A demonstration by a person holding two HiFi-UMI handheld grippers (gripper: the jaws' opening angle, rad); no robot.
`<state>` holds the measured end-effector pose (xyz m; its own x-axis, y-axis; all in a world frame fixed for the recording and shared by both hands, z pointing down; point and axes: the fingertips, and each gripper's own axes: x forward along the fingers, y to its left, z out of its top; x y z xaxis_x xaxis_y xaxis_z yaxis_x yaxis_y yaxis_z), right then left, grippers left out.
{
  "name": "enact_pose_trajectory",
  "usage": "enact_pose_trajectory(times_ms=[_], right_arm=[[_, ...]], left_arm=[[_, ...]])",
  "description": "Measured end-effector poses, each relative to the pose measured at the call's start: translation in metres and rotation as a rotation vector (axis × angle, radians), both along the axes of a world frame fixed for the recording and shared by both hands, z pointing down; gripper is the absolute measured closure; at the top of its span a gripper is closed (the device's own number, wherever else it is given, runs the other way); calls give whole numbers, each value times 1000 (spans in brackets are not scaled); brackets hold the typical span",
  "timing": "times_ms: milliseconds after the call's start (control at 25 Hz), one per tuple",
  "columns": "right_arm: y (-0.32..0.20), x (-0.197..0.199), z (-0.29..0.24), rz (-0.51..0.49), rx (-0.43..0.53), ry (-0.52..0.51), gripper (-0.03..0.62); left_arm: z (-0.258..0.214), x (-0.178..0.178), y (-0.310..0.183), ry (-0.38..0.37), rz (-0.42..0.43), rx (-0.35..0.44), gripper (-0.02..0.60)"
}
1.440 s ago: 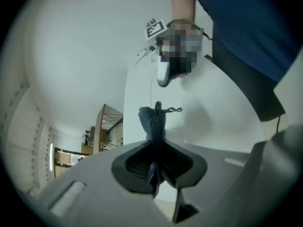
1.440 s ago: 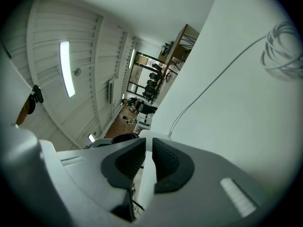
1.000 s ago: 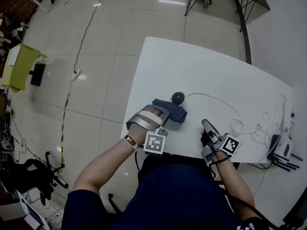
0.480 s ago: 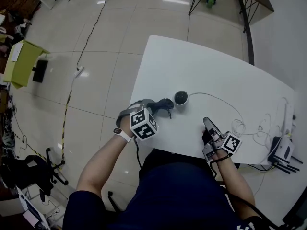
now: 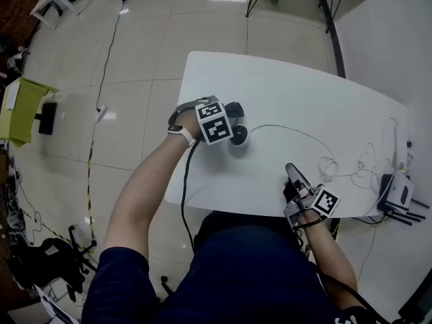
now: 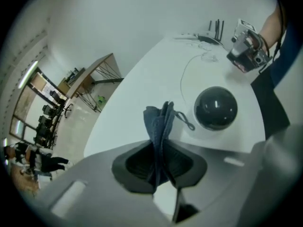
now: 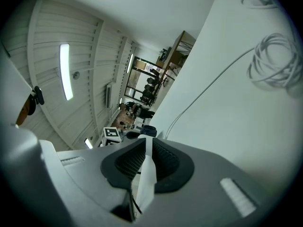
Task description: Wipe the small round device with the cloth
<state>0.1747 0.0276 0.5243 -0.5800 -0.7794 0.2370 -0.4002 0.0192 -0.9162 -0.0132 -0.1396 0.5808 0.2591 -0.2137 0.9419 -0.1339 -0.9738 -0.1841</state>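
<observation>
The small round device [image 5: 238, 138], a dark dome on a white base, sits on the white table [image 5: 290, 93] near its left edge. My left gripper [image 5: 226, 119] points steeply down just beyond it, shut on a folded dark blue cloth [image 5: 234, 109]. In the left gripper view the cloth [image 6: 161, 122] stands pinched between the jaws, and the dome [image 6: 216, 108] lies close on the right without touching it. My right gripper [image 5: 291, 173] rests near the table's front edge with its jaws together and nothing in them.
A thin white cable [image 5: 297, 135] runs from the device to a loose coil [image 5: 329, 171]. At the table's right end lie more cables and a router with antennas [image 5: 398, 196]. Tiled floor and a floor cable [image 5: 101, 86] lie left of the table.
My left gripper carried the cloth from the near side of the device round to its far side, rolling over on the way. The right gripper kept still.
</observation>
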Motion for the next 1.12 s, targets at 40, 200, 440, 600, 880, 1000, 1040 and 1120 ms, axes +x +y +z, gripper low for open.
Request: enact_pose_trajectory(times_ms=[40,200,440,600,880,1000,1040,1120], right_arm=[[4,8,0,25,-4,1,545],[16,43,10,108,-9,-4,546],[17,46,28,123,-21,-40,553],[7,28,23,64,-13,-41,553],[-5,15,29,-7,-31,-26,553],[-9,5,30,-43,-32,-24,553],[-10,2,31,-55,-35,-23,553],[-13,-6,32,-79,-39,-22,553]], left_arm=[[6,3,3,-18,24,-28,518],[25,9,27,-84,50,-152,518],[26,17,65,6,-112,-324,518],[22,7,103,124,-394,-564,518],[17,8,141,388,-698,-801,520],[14,17,159,471,-763,-867,520],[13,21,165,494,-775,-888,520],[11,31,175,529,-788,-917,520]])
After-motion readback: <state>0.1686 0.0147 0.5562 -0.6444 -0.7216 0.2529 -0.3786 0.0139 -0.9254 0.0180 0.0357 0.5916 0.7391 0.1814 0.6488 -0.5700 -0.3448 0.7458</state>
